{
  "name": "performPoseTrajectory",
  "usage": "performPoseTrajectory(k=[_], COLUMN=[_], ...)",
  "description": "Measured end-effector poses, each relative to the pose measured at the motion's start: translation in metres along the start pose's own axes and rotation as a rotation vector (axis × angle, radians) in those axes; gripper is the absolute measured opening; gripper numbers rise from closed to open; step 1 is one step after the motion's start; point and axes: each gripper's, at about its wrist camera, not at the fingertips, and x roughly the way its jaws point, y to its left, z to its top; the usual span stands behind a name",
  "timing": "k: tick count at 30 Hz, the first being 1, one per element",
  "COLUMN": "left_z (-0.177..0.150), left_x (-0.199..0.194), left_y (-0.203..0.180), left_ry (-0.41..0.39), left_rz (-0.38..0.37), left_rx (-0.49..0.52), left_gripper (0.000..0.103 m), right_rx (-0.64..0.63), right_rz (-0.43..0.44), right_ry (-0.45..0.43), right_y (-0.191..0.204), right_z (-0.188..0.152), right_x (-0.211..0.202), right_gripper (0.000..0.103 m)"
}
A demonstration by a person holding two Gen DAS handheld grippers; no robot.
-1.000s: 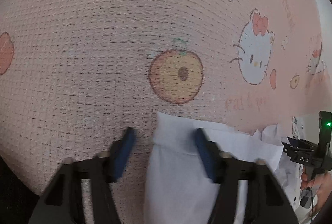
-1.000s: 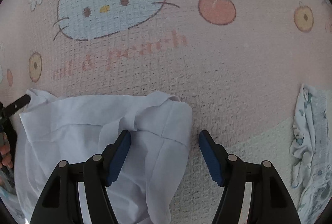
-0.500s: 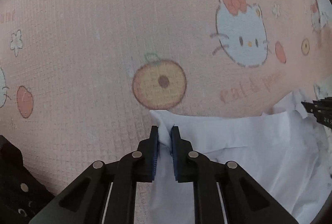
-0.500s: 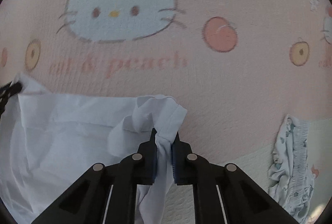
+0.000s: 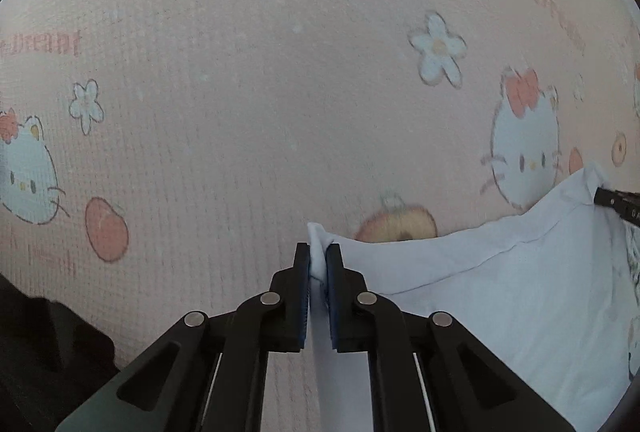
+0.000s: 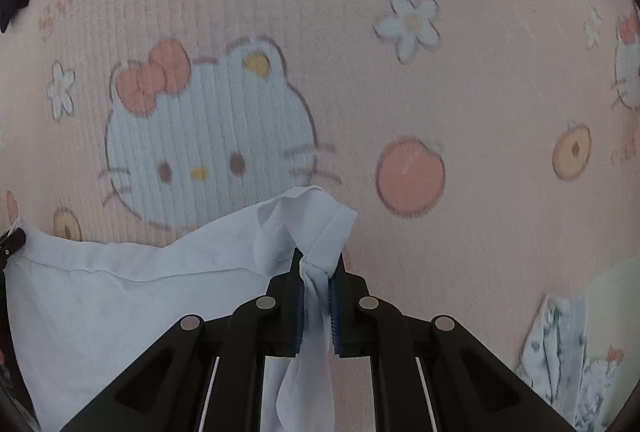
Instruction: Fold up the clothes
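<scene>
A pale blue-white garment point(image 5: 500, 296) hangs stretched between my two grippers above a pink cartoon-cat blanket point(image 5: 280, 92). My left gripper point(image 5: 319, 262) is shut on one corner of the garment. My right gripper point(image 6: 318, 270) is shut on the opposite, bunched corner of the same garment point(image 6: 120, 304). The right gripper's tip shows at the right edge of the left wrist view point(image 5: 618, 202). The left gripper's tip shows at the left edge of the right wrist view point(image 6: 12, 242). The garment's lower part is hidden below both views.
The pink blanket point(image 6: 480, 92) with cat faces, flowers and fruit prints fills both views. A crumpled floral-print cloth point(image 6: 560, 352) lies at the lower right of the right wrist view. A dark object point(image 5: 40, 352) sits at the lower left of the left wrist view.
Both grippers closed on the garment's corners a second ago. Since then they have lifted it off the blanket, and the top edge now spans between them.
</scene>
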Motion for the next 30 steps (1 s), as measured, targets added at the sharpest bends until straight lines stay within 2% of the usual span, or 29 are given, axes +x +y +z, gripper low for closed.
performPoseTrajectory(k=[8,11,15,18,20,21,23,24,25,26,27,28,29,30], left_z=[0.017,0.011,0.010,0.018,0.025,0.028,0.036,0.040,0.042,0.044,0.045,0.047,0.047,0.048], left_x=[0.018,0.034,0.049,0.057,0.060,0.062,0.065,0.063,0.062,0.060,0.059,0.056,0.050,0.043], left_y=[0.005,-0.002,-0.024,-0.044,-0.054,-0.042,-0.020,-0.011,-0.004,0.004,0.012,0.019,0.020,0.021], left_ry=[0.006,0.030,0.028,0.033,0.053,0.062,0.081,0.104,0.126,0.148,0.171,0.189,0.189,0.188], left_rz=[0.033,0.077,0.124,0.149,0.129,0.104,0.049,0.007,-0.038,-0.083,-0.129,-0.169,-0.179,-0.189], left_rx=[-0.021,-0.008,0.031,0.078,0.071,0.035,-0.041,-0.110,-0.171,-0.231,-0.292,-0.343,-0.347,-0.351], left_gripper=[0.007,0.007,0.007,0.007,0.007,0.007,0.007,0.008,0.008,0.008,0.009,0.010,0.014,0.025], right_rx=[-0.001,0.019,0.022,0.019,0.004,0.013,0.031,0.040,0.049,0.057,0.066,0.075,0.084,0.093], right_rz=[-0.030,-0.040,-0.044,-0.051,-0.060,-0.055,-0.046,-0.041,-0.037,-0.032,-0.028,-0.023,-0.019,-0.014], right_ry=[0.046,0.092,0.122,0.113,0.126,0.128,0.134,0.137,0.140,0.143,0.146,0.149,0.152,0.155], right_y=[-0.002,-0.009,-0.010,-0.011,-0.008,-0.010,-0.012,-0.013,-0.014,-0.016,-0.017,-0.018,-0.019,-0.020], right_z=[0.029,0.023,0.019,0.026,0.030,0.031,0.034,0.035,0.036,0.038,0.039,0.040,0.042,0.043], right_x=[0.026,0.040,0.054,0.063,0.064,0.060,0.052,0.048,0.043,0.039,0.035,0.031,0.027,0.023], right_gripper=[0.007,0.007,0.007,0.007,0.008,0.008,0.012,0.028,0.054,0.066,0.072,0.072,0.072,0.073])
